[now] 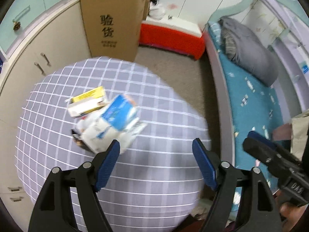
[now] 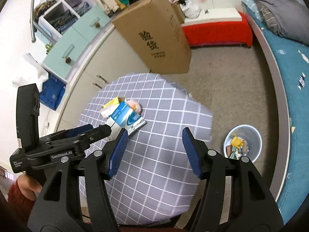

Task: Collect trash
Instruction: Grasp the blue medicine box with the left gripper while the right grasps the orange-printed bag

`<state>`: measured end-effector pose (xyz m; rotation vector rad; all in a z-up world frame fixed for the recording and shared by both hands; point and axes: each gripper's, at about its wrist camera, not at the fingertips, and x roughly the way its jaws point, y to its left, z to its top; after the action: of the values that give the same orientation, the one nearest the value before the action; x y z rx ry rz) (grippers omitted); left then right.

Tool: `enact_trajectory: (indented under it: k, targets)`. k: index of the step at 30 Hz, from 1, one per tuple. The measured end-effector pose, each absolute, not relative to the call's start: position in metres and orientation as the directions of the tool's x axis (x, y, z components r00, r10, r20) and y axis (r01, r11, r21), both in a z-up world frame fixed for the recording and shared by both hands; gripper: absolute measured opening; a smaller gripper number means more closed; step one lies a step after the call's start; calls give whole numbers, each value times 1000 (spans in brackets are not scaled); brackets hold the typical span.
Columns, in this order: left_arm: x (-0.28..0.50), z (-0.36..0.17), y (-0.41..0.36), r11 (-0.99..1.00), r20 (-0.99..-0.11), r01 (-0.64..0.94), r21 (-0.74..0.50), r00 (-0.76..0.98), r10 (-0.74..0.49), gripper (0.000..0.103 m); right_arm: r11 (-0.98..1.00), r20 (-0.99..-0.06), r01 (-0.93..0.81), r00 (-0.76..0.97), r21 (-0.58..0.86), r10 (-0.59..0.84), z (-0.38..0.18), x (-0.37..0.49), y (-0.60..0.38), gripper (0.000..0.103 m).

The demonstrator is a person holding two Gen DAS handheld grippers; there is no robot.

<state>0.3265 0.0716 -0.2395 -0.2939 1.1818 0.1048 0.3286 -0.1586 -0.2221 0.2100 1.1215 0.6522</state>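
A pile of trash lies on the checked tablecloth [image 1: 135, 174]: a blue and white carton [image 1: 119, 114], a yellow and white box [image 1: 87, 100] and crumpled white packaging [image 1: 96, 137]. My left gripper [image 1: 156, 150] is open and empty, just right of and below the pile. In the right wrist view the pile [image 2: 123, 116] is ahead and left. My right gripper [image 2: 154, 141] is open and empty over the cloth [image 2: 154, 174]. The left gripper's body [image 2: 58, 147] shows at the left, its tips near the pile.
A pale blue waste bin [image 2: 242, 145] with several scraps stands on the carpet right of the table. A tall cardboard box [image 1: 112, 19] stands behind the table by the cabinets [image 1: 48, 44]. A red box [image 1: 171, 36] and a bed [image 1: 251, 96] lie to the right.
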Motion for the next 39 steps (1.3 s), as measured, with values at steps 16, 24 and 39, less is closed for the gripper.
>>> enact_trajectory:
  k: [16, 24, 39]
  targets:
    - [360, -330, 126, 994, -982, -111, -15, 188, 6, 76, 839, -820, -246, 206, 485, 534, -284, 333, -92, 59]
    - [362, -330, 129, 997, -979, -70, -18, 203, -4, 41, 850, -829, -213, 202, 482, 521, -290, 333, -83, 59]
    - [313, -276, 168, 927, -895, -230, -297, 406, -186, 38, 838, -816, -275, 222, 472, 533, -273, 333, -65, 61]
